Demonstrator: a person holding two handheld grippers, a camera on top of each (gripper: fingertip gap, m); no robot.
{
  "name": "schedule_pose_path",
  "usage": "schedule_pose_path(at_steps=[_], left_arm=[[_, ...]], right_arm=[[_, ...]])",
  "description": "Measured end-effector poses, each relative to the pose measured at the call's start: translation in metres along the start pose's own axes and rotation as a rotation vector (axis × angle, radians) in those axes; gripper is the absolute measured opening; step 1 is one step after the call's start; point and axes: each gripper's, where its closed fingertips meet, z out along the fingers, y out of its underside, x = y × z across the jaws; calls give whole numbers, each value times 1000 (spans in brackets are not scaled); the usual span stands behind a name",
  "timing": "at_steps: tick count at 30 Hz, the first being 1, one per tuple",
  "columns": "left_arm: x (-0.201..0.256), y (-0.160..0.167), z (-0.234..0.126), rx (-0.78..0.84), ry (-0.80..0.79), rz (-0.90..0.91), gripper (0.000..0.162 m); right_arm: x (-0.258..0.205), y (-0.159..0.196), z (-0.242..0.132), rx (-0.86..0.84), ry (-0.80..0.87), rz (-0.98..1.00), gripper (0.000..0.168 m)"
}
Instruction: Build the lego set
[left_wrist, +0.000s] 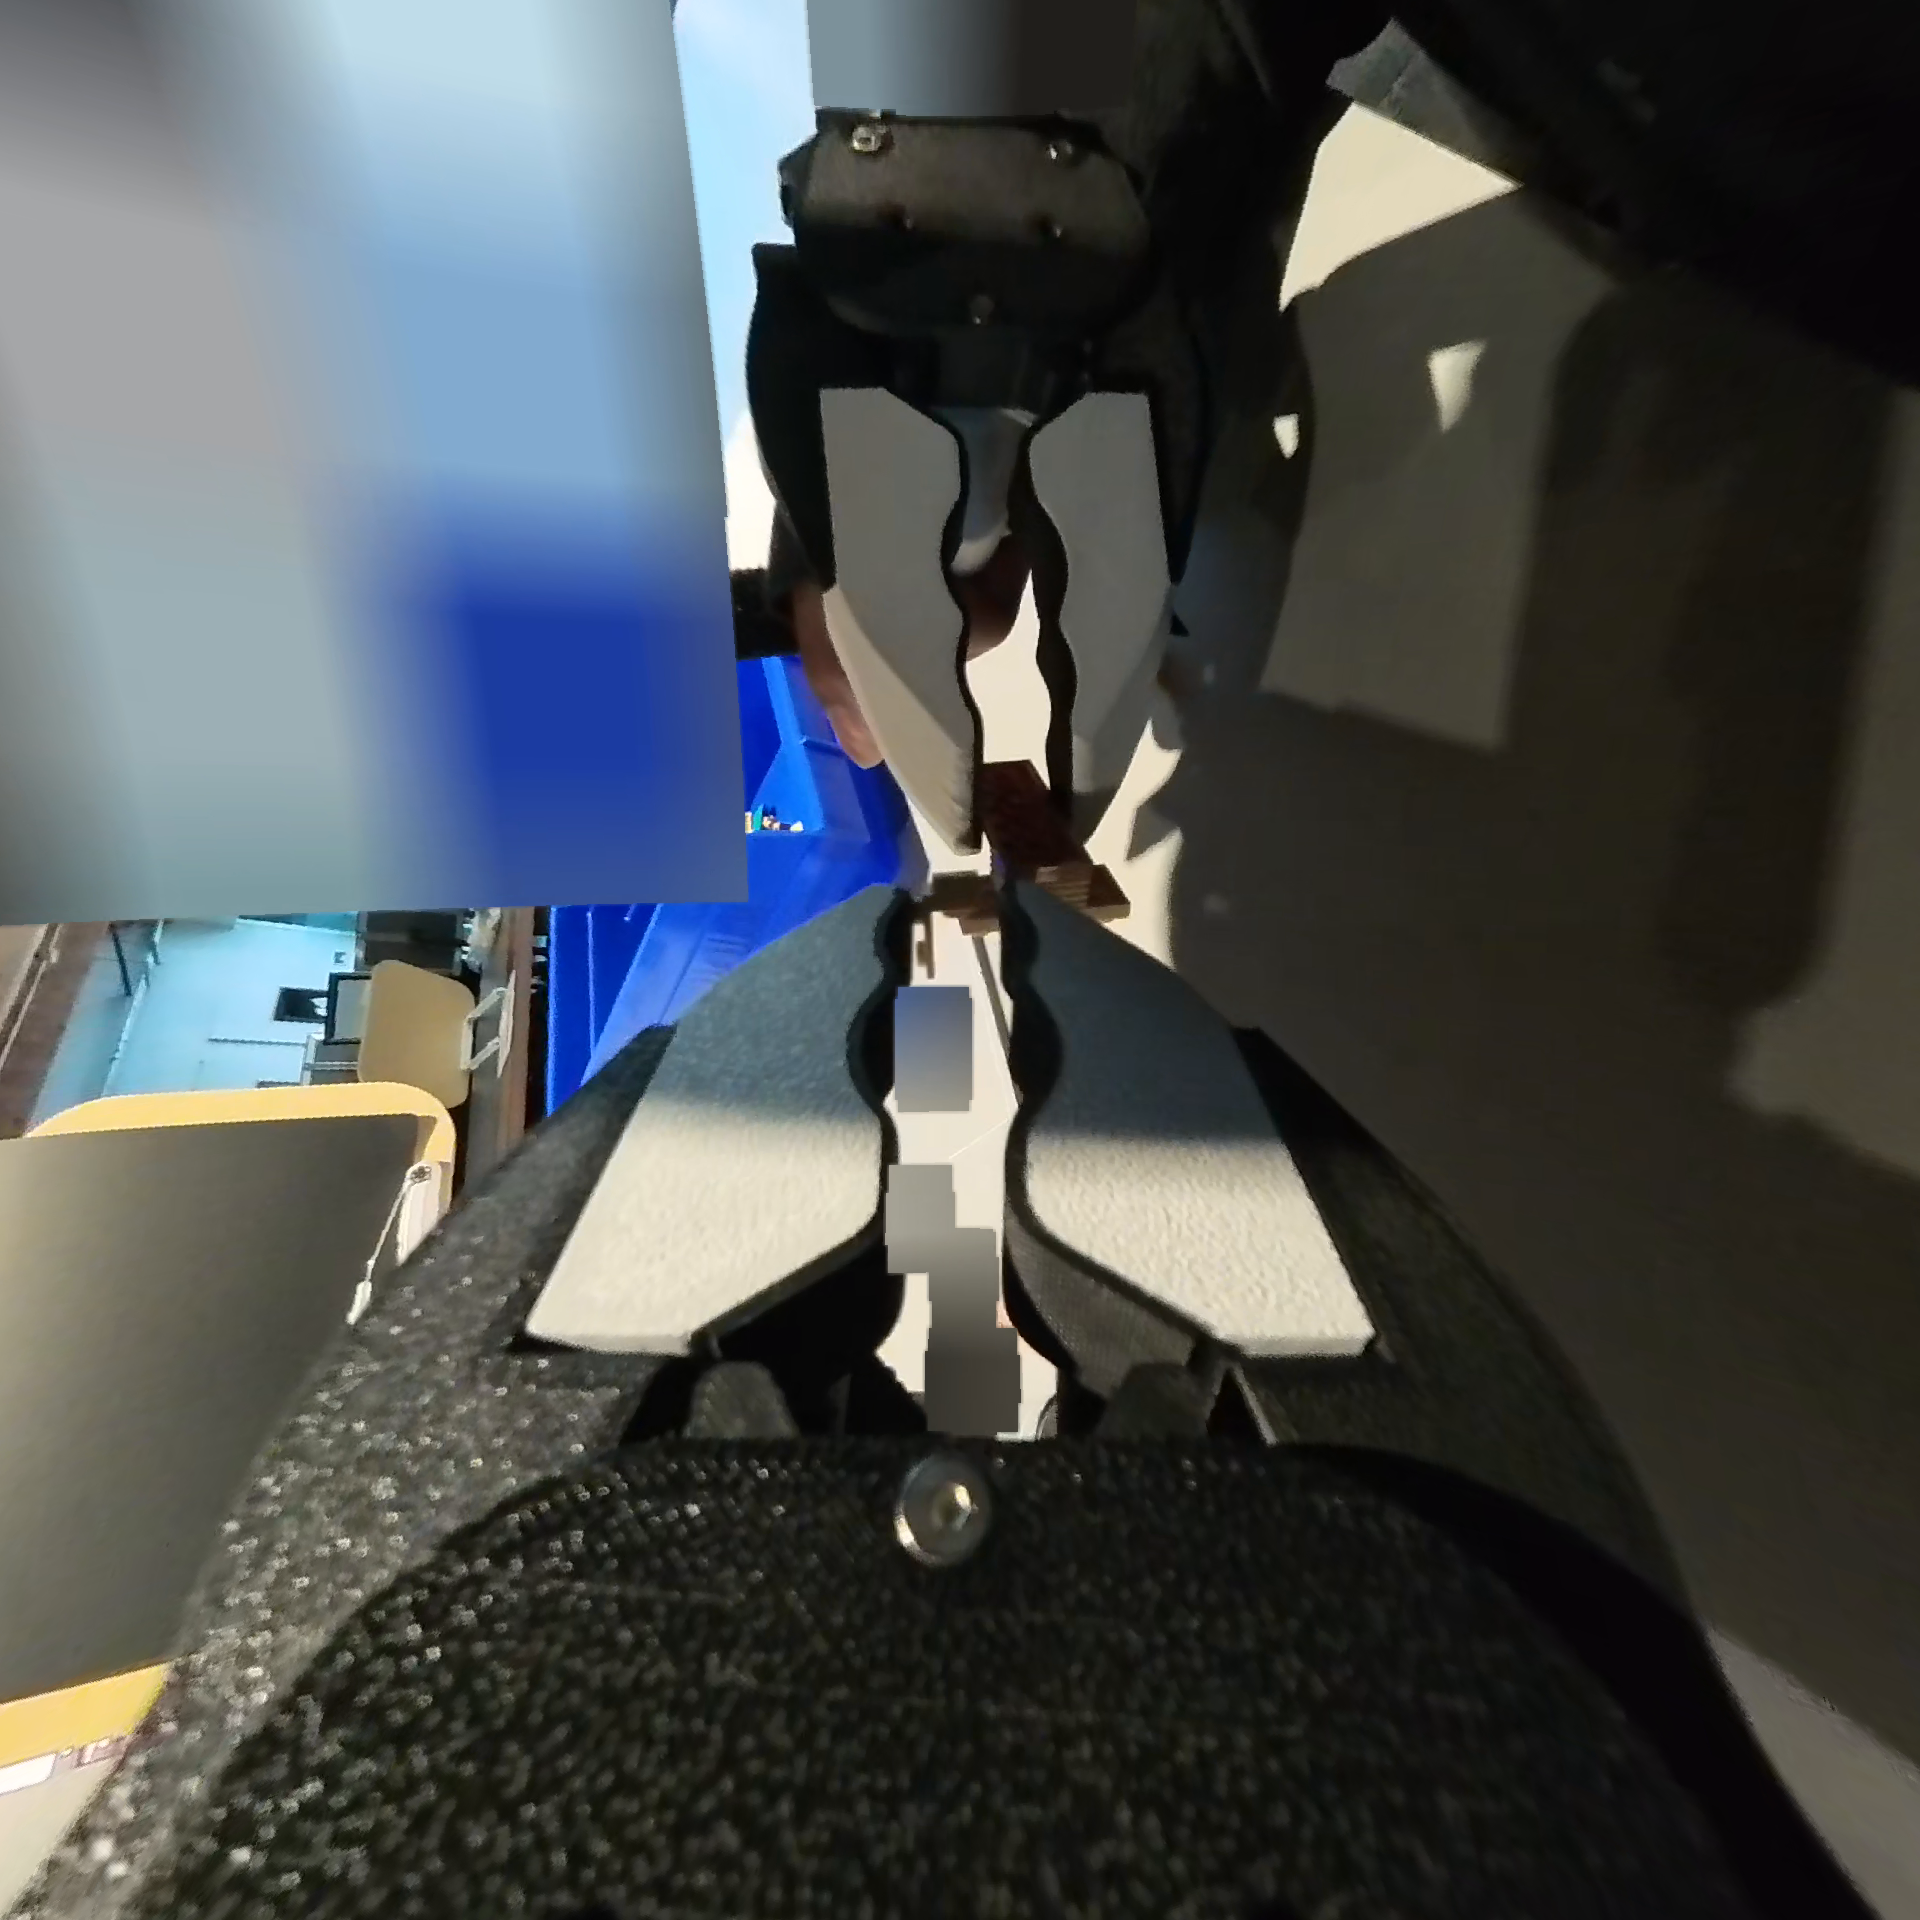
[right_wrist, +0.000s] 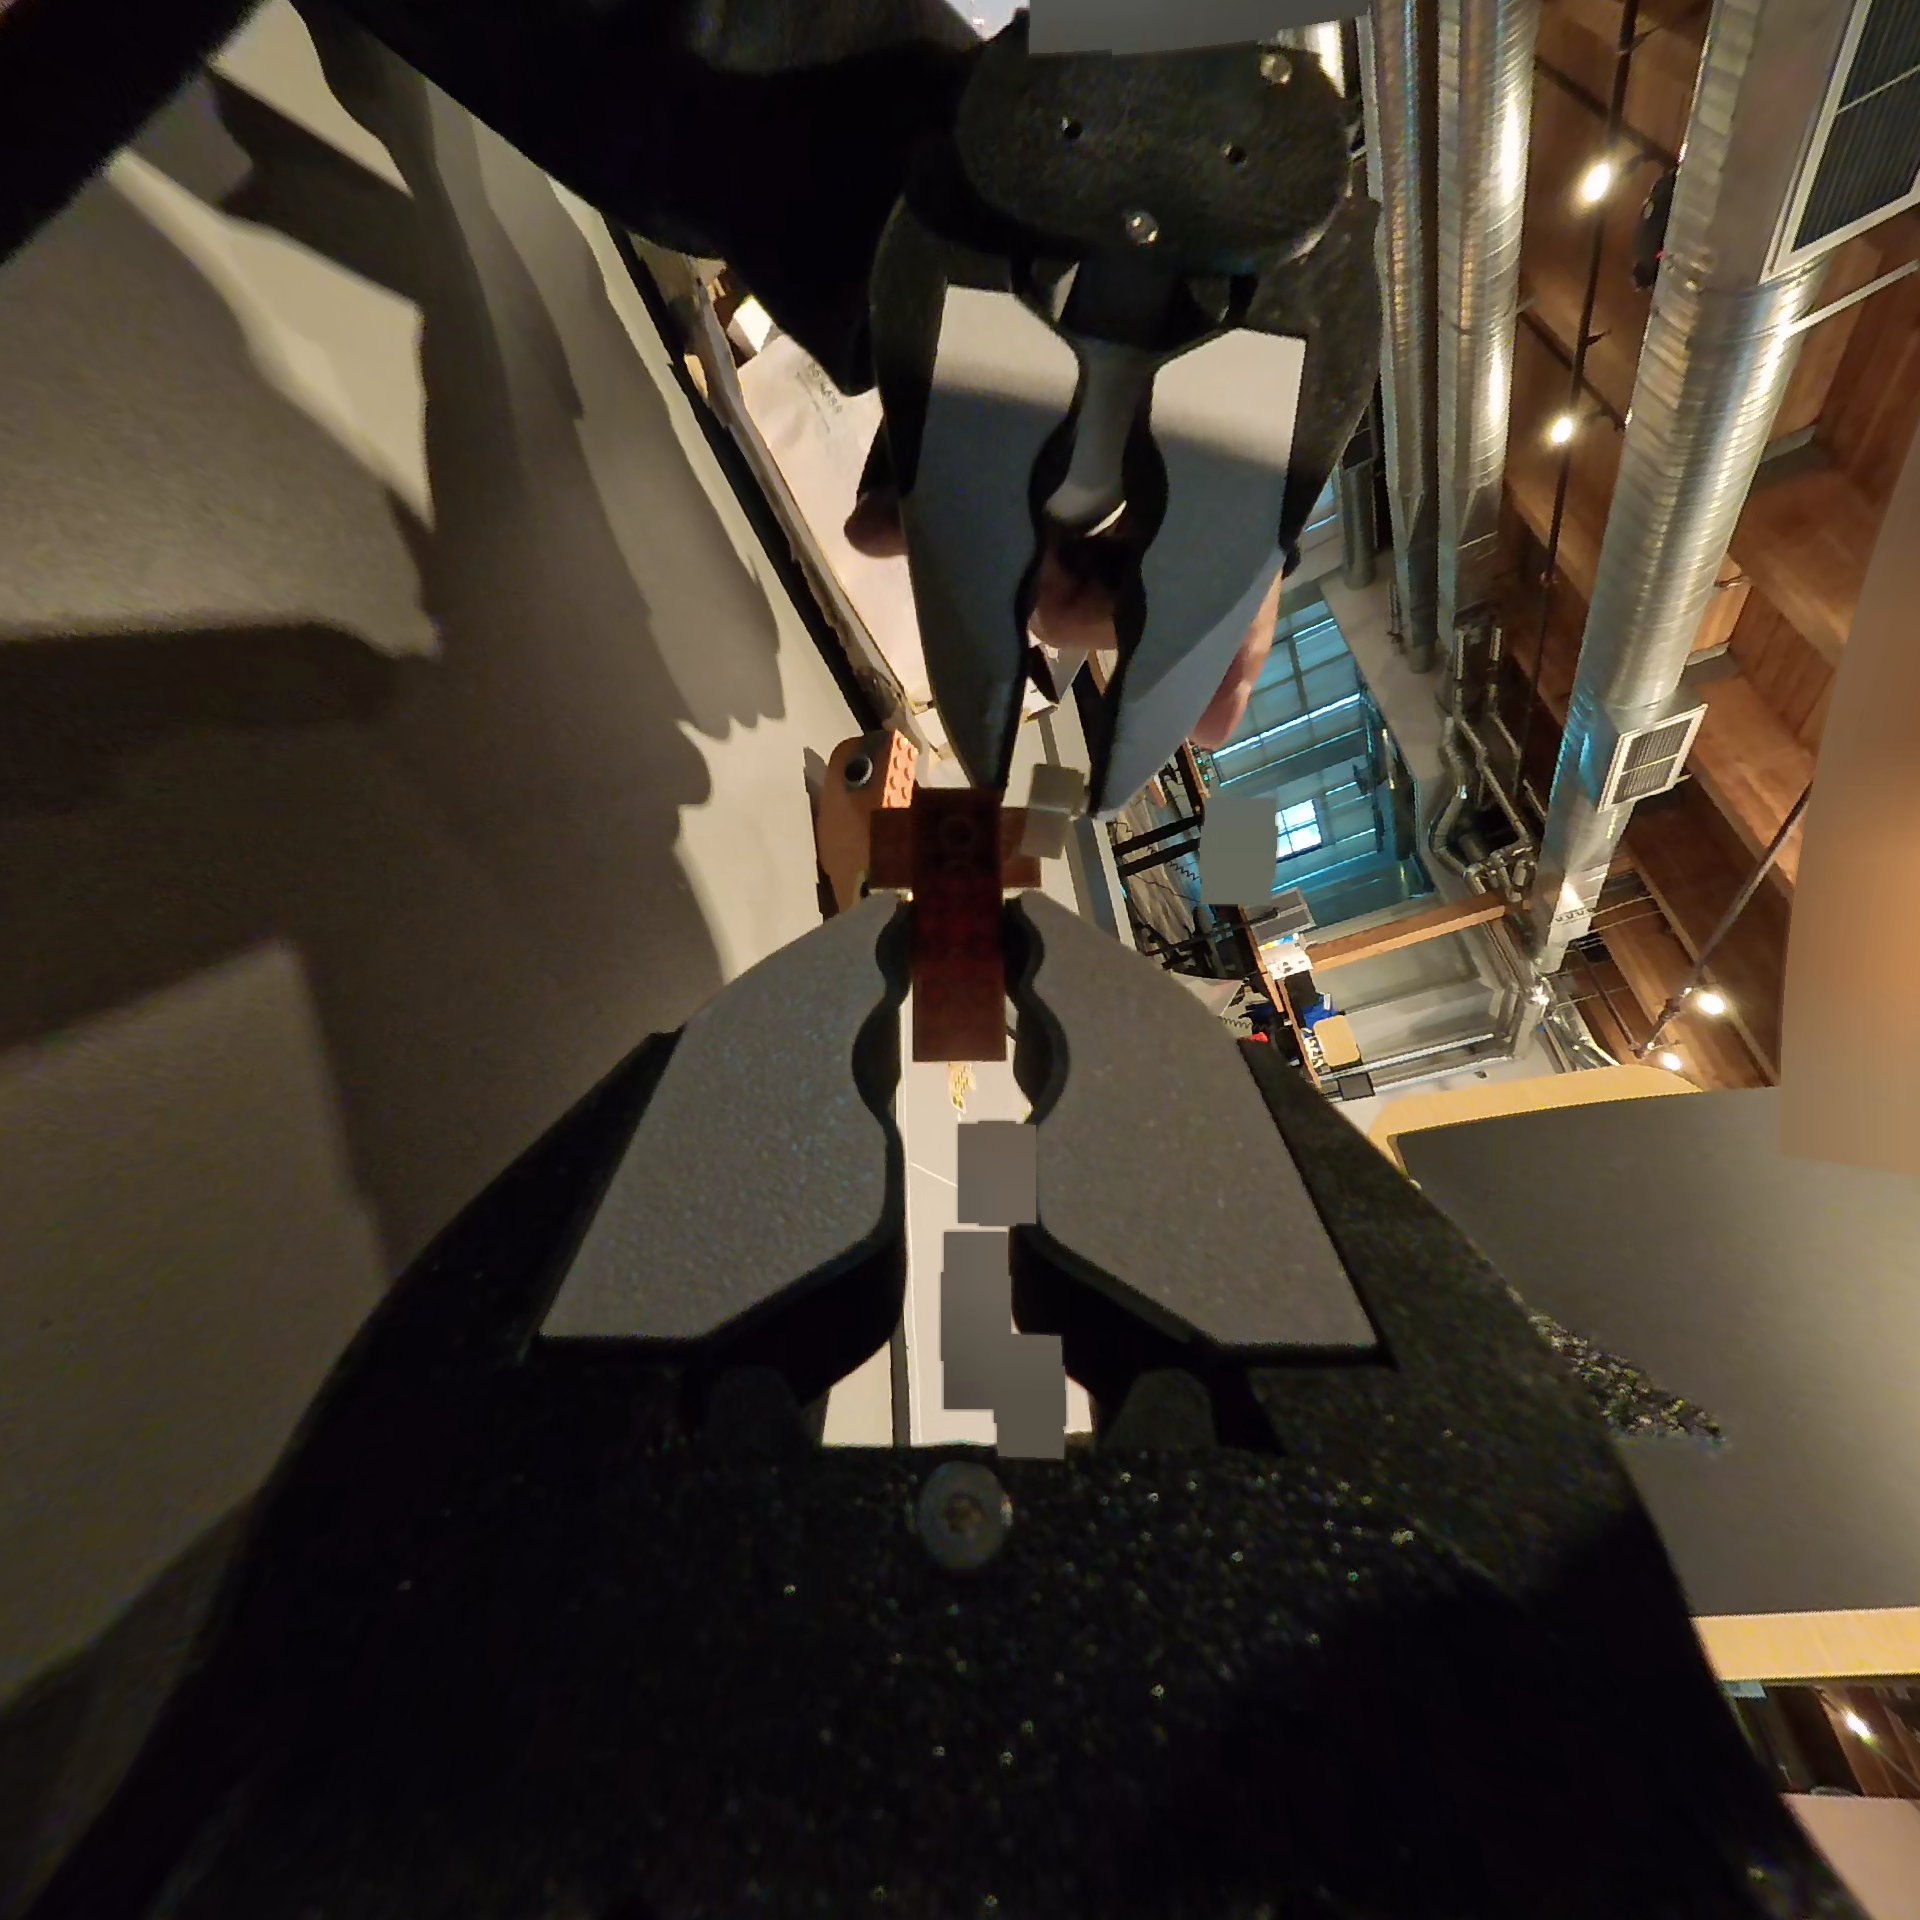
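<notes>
Right wrist view: the right gripper (right_wrist: 956, 914) is clamped on a long reddish-brown plate (right_wrist: 958, 935) that runs straight ahead between its fingers, studs facing the camera. At the plate's far end a shorter tan-brown piece (right_wrist: 894, 847) lies crosswise under it, with an orange studded brick (right_wrist: 896, 774) just beyond. The left gripper (right_wrist: 1044, 795) comes in from the opposite side, tip to tip with the right one, and seems to pinch a small white piece (right_wrist: 1049, 816) at the plate's far right corner.

In the left wrist view the left gripper (left_wrist: 961, 899) has its fingers drawn close together, but whether they truly bear on anything I cannot tell, since the tips hide the contact. Just past them sits the brown assembly (left_wrist: 1049, 857), held from the far side by the right gripper (left_wrist: 1023, 821). A blue bin (left_wrist: 810, 790) stands off to the left of both grippers, beyond them.

The step in hand looks like seating one piece onto another in mid-air. To do it well, keep the right gripper rigid as the anvil, square the studs before pressing, and push straight along the stud axis, not at a slant. With nothing supporting the plate from below, any twist could lever the long plate out of the grip.
</notes>
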Motion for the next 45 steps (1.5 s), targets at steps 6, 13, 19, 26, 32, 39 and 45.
schedule_pose_path(at_steps=[6,13,19,26,32,39,45], left_arm=[[2,0,0,-11,31,-5,17],[6,0,0,-30,70,8,15],[4,0,1,-38,59,22,14],[3,1,1,-76,50,72,13],[3,2,0,-92,43,92,13],[2,2,-1,-97,33,108,13],[1,2,-1,-96,24,118,13]], right_arm=[[-2,0,1,1,-8,-13,16],[-4,0,1,-1,-14,-27,16],[-2,1,1,-7,-4,-34,16],[-2,1,1,-6,-4,-28,16],[-2,2,1,-7,-3,-26,16],[-1,1,2,-8,2,-26,16],[-1,1,1,-7,6,-26,16]])
